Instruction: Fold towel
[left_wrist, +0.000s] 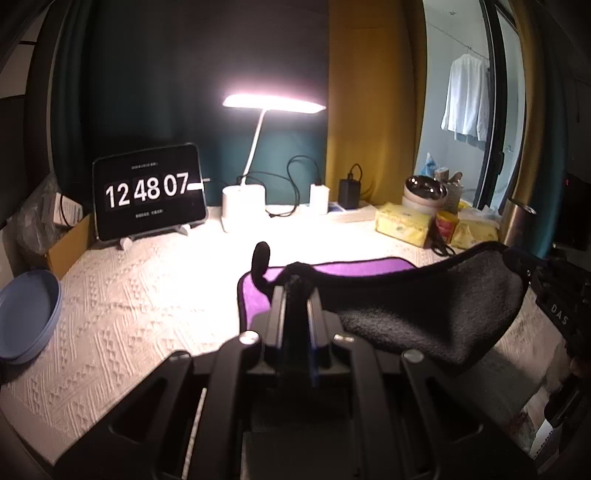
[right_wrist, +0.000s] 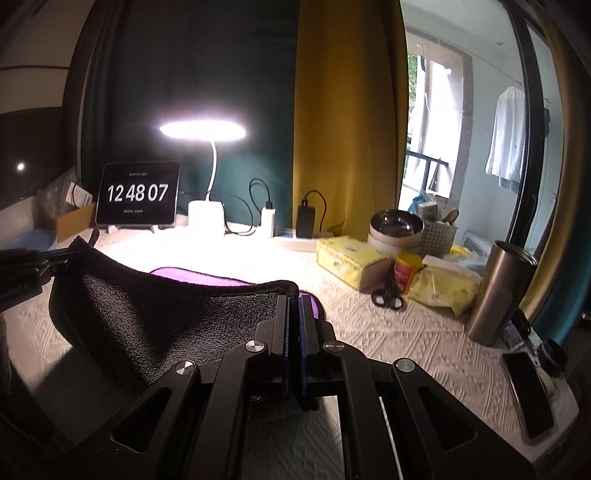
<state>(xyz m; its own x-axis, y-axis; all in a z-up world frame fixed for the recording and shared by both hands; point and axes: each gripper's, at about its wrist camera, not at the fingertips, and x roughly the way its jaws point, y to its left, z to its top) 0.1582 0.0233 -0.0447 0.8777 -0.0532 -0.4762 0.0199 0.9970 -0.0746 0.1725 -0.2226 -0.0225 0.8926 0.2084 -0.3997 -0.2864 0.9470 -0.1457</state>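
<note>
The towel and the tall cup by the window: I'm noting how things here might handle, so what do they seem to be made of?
The towel looks like soft fleece or microfibre: a fuzzy, matte black nap on the lifted side, purple on the part lying flat, with a stitched dark edge, and it sags between both tongs. The tall cup looks like brushed metal, probably stainless steel: a smooth, dull sheen with soft highlights.

Small text on clock tablet (right_wrist: 138, 194) too tiny, unreadable.
</note>
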